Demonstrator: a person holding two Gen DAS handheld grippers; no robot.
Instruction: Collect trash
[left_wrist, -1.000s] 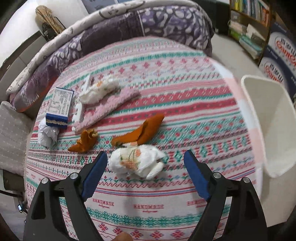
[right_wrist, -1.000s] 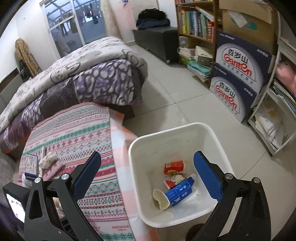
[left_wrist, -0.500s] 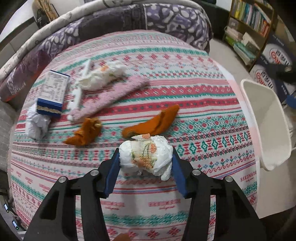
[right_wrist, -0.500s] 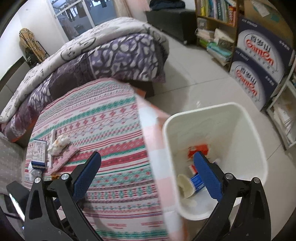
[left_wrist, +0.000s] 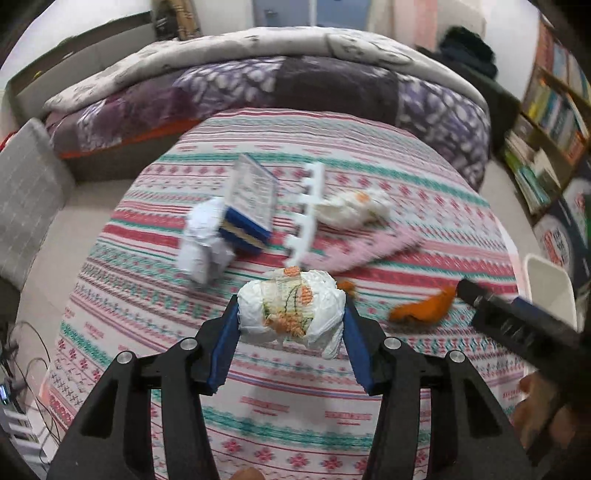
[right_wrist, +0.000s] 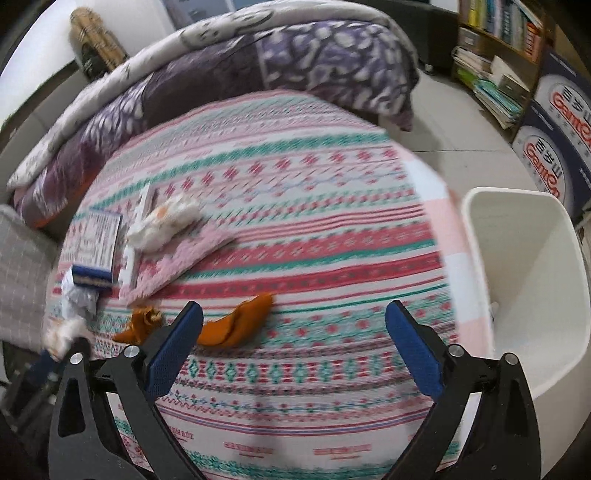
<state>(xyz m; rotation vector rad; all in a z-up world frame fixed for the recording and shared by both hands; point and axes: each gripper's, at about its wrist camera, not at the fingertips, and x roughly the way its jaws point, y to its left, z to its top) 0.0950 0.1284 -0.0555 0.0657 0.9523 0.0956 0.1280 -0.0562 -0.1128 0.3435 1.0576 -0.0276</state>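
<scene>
Crumpled paper wad (left_wrist: 291, 314) between left gripper (left_wrist: 291, 332) pads, above bedspread (left_wrist: 424, 177). Behind it: box (left_wrist: 251, 199), rack (left_wrist: 306, 210), another wad (left_wrist: 354, 210). Bin (right_wrist: 528, 280) right of bed.

wad (left_wrist: 291, 310): white, orange-green floral print | cloth (right_wrist: 314, 229): pink, red, teal stripes | bin (right_wrist: 532, 280): white | peel (right_wrist: 236, 325): orange | box (left_wrist: 251, 206): blue-edged | pads (right_wrist: 413, 347): blue | quilt (left_wrist: 332, 85): purple, white-blotched
</scene>
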